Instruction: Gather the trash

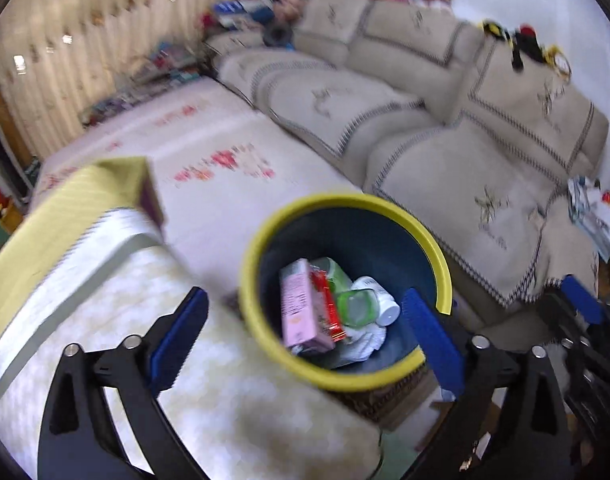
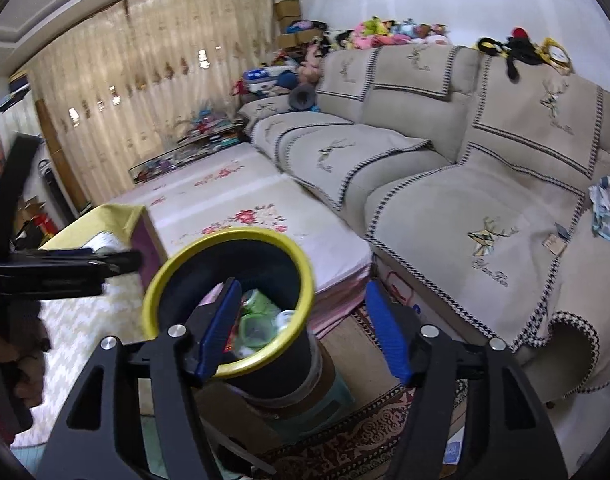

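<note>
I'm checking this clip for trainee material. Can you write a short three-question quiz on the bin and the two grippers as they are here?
1. True or false: the left gripper holds a piece of trash.
2. Which lies inside the yellow-rimmed bin? A) pink carton B) plush toy C) framed picture
3. Fill in: the right gripper has its jaws ____.

Key:
1. False. Its blue fingers stand apart with nothing between them; the bin sits beyond.
2. A. The carton leans among a green lidded container, a red wrapper and white items.
3. Open, and empty.
</note>
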{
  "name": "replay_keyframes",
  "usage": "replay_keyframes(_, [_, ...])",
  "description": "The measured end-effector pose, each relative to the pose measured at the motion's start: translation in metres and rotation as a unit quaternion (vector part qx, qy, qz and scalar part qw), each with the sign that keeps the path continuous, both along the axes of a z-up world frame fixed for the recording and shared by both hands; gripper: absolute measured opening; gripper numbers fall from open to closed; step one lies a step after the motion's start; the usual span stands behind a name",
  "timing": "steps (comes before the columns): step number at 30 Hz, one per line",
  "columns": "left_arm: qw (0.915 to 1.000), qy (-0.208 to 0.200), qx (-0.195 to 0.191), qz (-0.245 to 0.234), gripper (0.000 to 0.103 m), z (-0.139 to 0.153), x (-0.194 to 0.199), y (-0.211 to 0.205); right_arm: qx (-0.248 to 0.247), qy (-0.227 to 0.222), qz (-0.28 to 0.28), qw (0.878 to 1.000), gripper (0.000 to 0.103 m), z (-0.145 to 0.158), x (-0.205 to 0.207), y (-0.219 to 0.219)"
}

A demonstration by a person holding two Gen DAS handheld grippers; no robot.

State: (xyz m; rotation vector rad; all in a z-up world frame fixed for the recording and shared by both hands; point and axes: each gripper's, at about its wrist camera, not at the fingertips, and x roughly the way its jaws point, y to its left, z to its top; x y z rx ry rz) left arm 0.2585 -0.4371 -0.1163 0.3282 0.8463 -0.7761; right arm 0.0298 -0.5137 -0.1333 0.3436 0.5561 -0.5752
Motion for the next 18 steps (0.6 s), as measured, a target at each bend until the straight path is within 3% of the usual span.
replay_keyframes(4, [0.9965,-0.052,-0.034,0.056,0.098,0.033,-0.029,0.078,-0.005,0.004,0.037,0.999,0.066,0.002,0.000,0.025])
replay_keyframes(7, [0.9891,-0.093,-0.057,0.100,0.098,0.053,-0.053,0.137,-0.009,0.004,0.055,0.998,0.070,0.005,-0.001,0.039])
replay_keyframes(11, [0.9721,-0.149,-0.074,0.165,0.098,0.070,-0.089,0.214,-0.017,0.004,0.081,0.997,0.077,0.011,-0.007,0.062])
replay_keyframes(15, [0.9557,-0.162,-0.081,0.232,0.098,0.074,-0.122,0.287,-0.033,-0.001,0.109,0.994,0.089,0.019,-0.013,0.088])
replay_keyframes(18, [0.9465,-0.163,-0.087,0.264,0.098,0.073,-0.144,0.322,-0.053,-0.007,0.130,0.990,0.092,0.029,-0.021,0.111])
